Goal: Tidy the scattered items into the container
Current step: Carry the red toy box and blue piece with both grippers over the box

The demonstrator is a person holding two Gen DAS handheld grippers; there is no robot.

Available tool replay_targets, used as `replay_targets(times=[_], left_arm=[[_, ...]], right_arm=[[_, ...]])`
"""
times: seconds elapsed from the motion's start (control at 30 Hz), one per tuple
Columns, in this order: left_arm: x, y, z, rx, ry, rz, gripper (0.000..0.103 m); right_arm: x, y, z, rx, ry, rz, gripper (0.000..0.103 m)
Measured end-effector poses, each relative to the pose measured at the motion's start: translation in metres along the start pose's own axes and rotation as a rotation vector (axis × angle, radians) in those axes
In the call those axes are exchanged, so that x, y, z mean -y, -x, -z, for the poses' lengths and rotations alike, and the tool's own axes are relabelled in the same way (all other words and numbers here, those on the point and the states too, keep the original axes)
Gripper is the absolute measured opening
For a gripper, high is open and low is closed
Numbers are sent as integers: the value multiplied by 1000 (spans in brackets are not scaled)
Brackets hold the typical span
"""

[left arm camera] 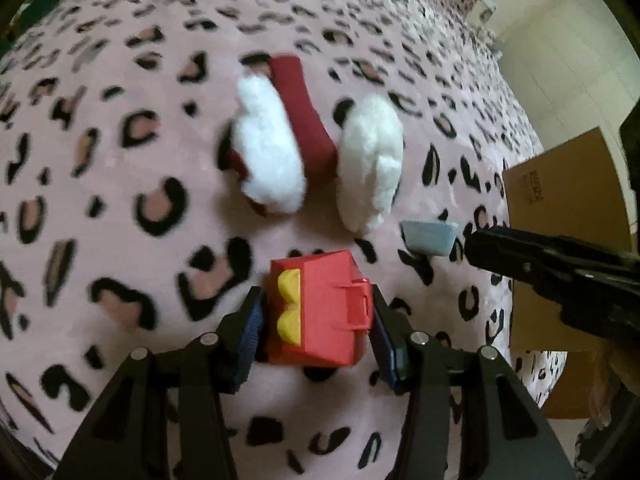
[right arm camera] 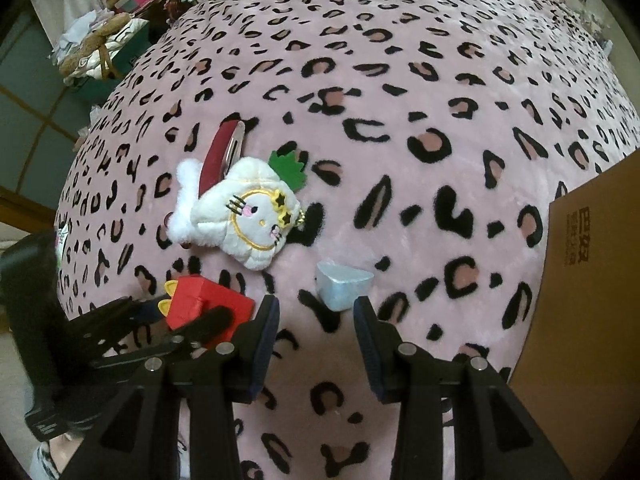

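Item 1. Pink leopard-print blanket (right arm camera: 400, 80): covers the whole work surface; every other item is placed relative to it.

Item 2. Red toy box (left arm camera: 320, 308) with two yellow points on its near-left face: lies on the blanket, between the pads of the left gripper (left arm camera: 316, 320). The right pad meets the box's latch side and the left pad sits against or just beside the opposite face; whether they press is unclear. No lift is visible.

Item 3. Pale blue wedge-shaped piece (right arm camera: 344, 284): lies on the blanket, just ahead of the right gripper (right arm camera: 316, 320). That gripper's jaws stand partly apart with nothing between them.

Item 4. White plush charm (right arm camera: 248, 216) with an embroidered face, star glasses and a green leaf: lies on the blanket beyond the red box, partly over a dark red hair clip (right arm camera: 224, 148).

Item 5. Cardboard box (right arm camera: 592, 300), brown, printed characters on its flap: at the blanket's right edge, well apart from the scattered items.
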State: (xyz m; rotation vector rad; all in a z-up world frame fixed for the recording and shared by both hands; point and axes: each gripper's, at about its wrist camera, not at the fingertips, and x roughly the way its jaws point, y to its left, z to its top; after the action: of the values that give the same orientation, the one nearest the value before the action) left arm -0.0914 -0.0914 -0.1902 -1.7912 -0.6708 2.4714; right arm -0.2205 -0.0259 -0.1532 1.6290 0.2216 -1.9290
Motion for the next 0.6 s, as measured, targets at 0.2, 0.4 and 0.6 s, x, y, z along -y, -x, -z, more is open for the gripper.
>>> replay_targets(times=[0.2,0.4,0.6], left_arm=[[9,-9,3,5,-3,-18,48],[4,-3,4,12,-6,-29,48],[-2,-4,2,6,12,-18,48]], right_arm=[[8,0,2,-7,-7,6,39],[23,-33,-8,-71,-59,-4,39],[27,-64,-13,-87,-90,14,42]])
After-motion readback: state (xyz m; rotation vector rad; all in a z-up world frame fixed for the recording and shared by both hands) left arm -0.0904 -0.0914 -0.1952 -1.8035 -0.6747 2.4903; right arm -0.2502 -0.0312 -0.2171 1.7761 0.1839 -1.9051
